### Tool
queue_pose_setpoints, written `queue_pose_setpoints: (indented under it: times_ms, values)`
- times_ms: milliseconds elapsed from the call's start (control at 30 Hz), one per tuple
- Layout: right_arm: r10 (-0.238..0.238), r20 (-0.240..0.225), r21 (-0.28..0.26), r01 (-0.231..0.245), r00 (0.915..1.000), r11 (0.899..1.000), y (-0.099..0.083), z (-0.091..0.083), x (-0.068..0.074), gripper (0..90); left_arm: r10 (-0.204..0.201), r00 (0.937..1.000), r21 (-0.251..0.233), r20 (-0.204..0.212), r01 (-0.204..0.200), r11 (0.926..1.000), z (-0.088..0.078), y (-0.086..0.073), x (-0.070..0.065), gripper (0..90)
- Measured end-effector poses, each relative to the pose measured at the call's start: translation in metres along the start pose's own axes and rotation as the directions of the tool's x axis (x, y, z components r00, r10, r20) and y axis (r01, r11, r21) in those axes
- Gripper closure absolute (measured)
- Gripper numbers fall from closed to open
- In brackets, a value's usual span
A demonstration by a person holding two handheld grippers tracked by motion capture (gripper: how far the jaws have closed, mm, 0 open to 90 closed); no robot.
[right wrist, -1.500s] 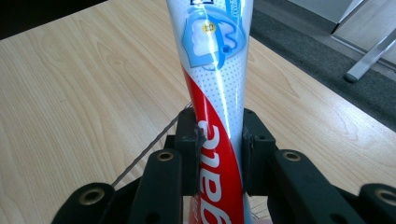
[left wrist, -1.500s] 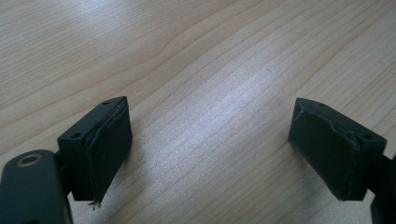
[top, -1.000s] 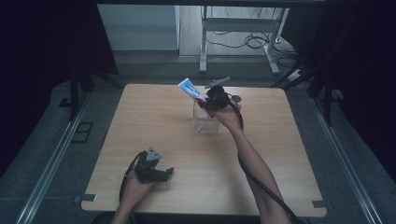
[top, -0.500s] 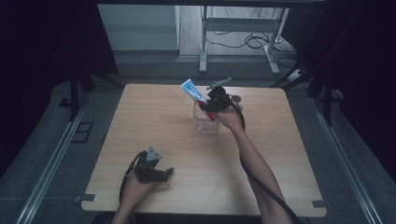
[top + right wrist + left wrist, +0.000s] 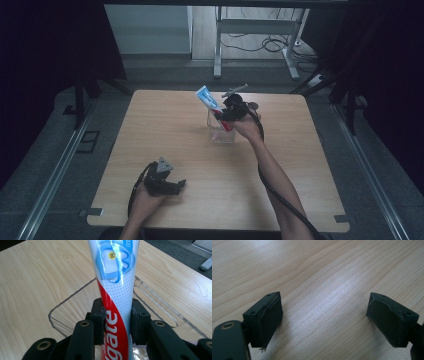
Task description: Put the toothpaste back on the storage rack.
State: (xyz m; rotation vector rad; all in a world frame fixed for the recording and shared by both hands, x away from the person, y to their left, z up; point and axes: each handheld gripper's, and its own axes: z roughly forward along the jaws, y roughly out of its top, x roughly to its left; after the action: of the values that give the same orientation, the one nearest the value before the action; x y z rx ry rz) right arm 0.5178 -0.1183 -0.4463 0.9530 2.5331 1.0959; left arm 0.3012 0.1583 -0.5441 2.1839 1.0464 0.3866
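The toothpaste tube [image 5: 116, 290] sits between the two black jaws of the right tool [image 5: 117, 317], which pinch it near its red lower part; the jaws have only just eased a little wider, yet their pads still press on the tube's sides. In the high view the toothpaste tube [image 5: 212, 104] is over the clear container [image 5: 221, 131] standing near the far middle of the surface [image 5: 165, 125], its lower end down at the container's mouth. Its long axis is tilted: the blue flat end points up and away to the far left, the red end down toward the container. The right hand [image 5: 245, 122] reaches far across the surface with the forearm stretched out, holding the right tool above the container. The left tool [image 5: 167, 182] rests low at the near left edge in the left hand [image 5: 145, 202], its jaws spread wide over bare wood.
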Motion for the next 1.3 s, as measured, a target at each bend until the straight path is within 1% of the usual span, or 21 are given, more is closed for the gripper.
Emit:
queue_pose_setpoints:
  times_ms: [300,567,633,667,700,733,767,833,867,1000,1300]
  values:
    - [-0.007,0.0,0.011,0.007,1.0,1.0,0.0,-0.002,0.0,66.9,0.0,1.0,0.0,0.0,0.0,1.0,0.0,0.0,0.0,13.4]
    - [-0.003,-0.01,0.026,0.003,0.9999,1.0,0.0,-0.005,-0.002,64.7,0.0,1.0,0.0,0.0,0.0,1.0,0.0,0.0,0.0,13.4]
    - [-0.008,-0.008,0.046,0.009,0.9999,0.999,0.001,-0.007,-0.002,60.4,0.0,1.0,0.0,-0.001,0.0,1.0,0.0,0.0,0.0,13.4]
    - [-0.01,-0.012,0.071,0.011,0.9999,0.997,0.001,-0.006,-0.002,59.7,0.001,1.0,-0.001,-0.001,-0.001,1.0,0.0,0.0,0.0,13.6]
    - [-0.021,-0.008,0.064,0.022,0.9997,0.998,0.001,-0.008,-0.002,61.4,0.0,1.0,0.0,-0.001,0.0,1.0,0.0,0.0,0.0,13.6]
    - [-0.019,0.004,0.054,0.019,0.9998,0.998,0.001,-0.01,-0.002,63.0,0.001,1.0,0.0,-0.001,-0.001,1.0,0.0,0.0,0.0,13.7]
    - [-0.014,0.002,0.046,0.014,0.9999,0.999,0.001,-0.011,-0.003,64.2,0.0,1.0,0.0,-0.001,0.0,1.0,0.0,0.0,0.0,13.7]
    - [-0.006,-0.016,0.033,0.006,0.9999,0.999,0.001,-0.015,-0.004,69.3,0.0,1.0,0.0,-0.002,0.0,1.0,0.0,0.0,0.0,13.7]
    - [0.003,-0.011,0.025,-0.003,0.9999,1.0,0.001,-0.017,-0.005,69.3,0.001,1.0,0.0,-0.001,-0.001,1.0,0.0,0.0,0.0,13.6]
    - [0.002,-0.003,0.028,-0.002,1.0,1.0,0.001,-0.02,-0.008,68.5,0.0,1.0,-0.001,-0.001,0.0,1.0,0.0,0.0,0.0,13.7]
    - [0.009,-0.01,0.026,-0.009,0.9999,1.0,-0.005,-0.018,-0.007,64.0,0.0,1.0,0.0,-0.001,0.0,1.0,0.0,0.0,0.0,13.7]
